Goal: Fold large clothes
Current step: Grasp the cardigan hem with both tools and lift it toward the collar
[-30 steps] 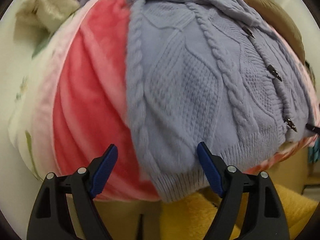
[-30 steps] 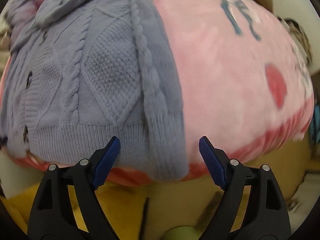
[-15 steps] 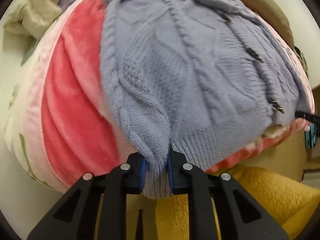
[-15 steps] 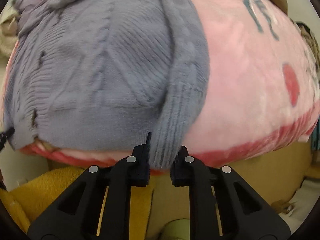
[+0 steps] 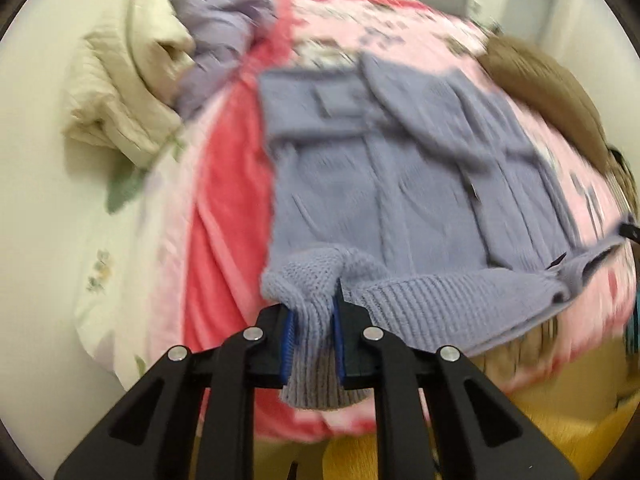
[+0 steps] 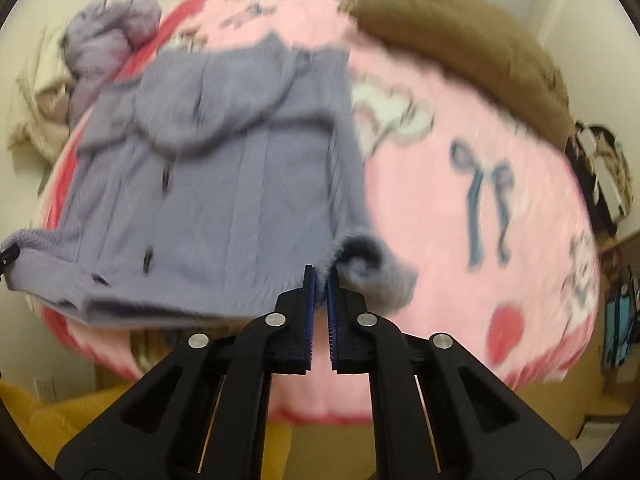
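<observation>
the lavender cable-knit cardigan (image 5: pixel 400 200) lies spread on the pink plush blanket (image 5: pixel 224 216) covering the bed. its near hem is lifted off the blanket at both corners: the left hand-held gripper (image 5: pixel 312 320) clamps the left corner, the right hand-held gripper (image 6: pixel 320 292) the right corner. behind and left of the cardigan sits a crumpled lavender garment (image 5: pixel 224 40), with a cream quilted bundle (image 5: pixel 120 88) further left. a brown cushion (image 6: pixel 460 40) lies behind and right. yellow fabric (image 5: pixel 520 432) lies nearest, below the bed's edge.
</observation>
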Tool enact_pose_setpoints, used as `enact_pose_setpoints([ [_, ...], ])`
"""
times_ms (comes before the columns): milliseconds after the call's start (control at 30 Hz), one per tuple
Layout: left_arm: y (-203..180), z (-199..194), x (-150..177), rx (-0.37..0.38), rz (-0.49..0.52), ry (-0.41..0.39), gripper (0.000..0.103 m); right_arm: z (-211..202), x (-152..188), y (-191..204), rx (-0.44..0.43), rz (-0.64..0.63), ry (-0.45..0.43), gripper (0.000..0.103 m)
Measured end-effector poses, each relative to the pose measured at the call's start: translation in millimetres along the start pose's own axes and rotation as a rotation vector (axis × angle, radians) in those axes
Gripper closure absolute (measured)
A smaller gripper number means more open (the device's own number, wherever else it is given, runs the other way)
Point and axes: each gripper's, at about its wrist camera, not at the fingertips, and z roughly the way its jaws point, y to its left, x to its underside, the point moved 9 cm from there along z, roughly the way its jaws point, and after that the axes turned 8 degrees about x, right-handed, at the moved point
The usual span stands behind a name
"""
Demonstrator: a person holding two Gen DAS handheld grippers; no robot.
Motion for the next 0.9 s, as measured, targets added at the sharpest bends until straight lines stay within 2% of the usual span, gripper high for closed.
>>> enact_pose_setpoints([
  [100,-2,-3,-54,-0.044,-0.059,-0.066,0.088,4,-51,-18,-0.034,0.031,-0.058,0.099],
  [200,-10,-3,-95,-0.087,-0.067,-0.115,0.088,12,-101,-32,-0.051,0.025,-0.101,0.099],
  [333,-17,4,-148,-0.088,-0.106,-0.183,0.088,28,-151,-33,-0.083,0.005,-0.155,0.103],
  [433,-21,17,-190,-0.085,-0.093,-0.224,0.090,35,-183,-32,-0.096,0.005,-0.197,0.103],
  [500,-20,33,-211,-0.083,-0.090,-0.221,0.093,45,-205,-31,-0.102,0.013,-0.206,0.103],
  [600,-15,82,-237,-0.111,-0.073,-0.163,0.094,68,-222,-27,-0.116,0.011,-0.175,0.102],
  [633,-13,96,-240,-0.103,-0.083,-0.138,0.094,77,-222,-25,-0.135,0.004,-0.162,0.093],
  [667,-13,105,-240,-0.093,-0.088,-0.121,0.094,85,-218,-22,-0.176,-0.012,-0.144,0.057],
  [700,-12,114,-240,-0.087,-0.089,-0.107,0.094,91,-214,-19,-0.190,-0.030,-0.126,0.036],
  [733,-10,124,-238,-0.090,-0.076,-0.093,0.094,100,-205,-16,-0.190,-0.055,-0.105,0.022],
  [800,-7,135,-229,-0.104,-0.045,-0.074,0.094,113,-185,-9,-0.206,-0.120,-0.073,0.026],
  [900,0,143,-216,-0.105,-0.057,-0.055,0.094,136,-149,7,-0.222,-0.237,0.015,0.030],
])
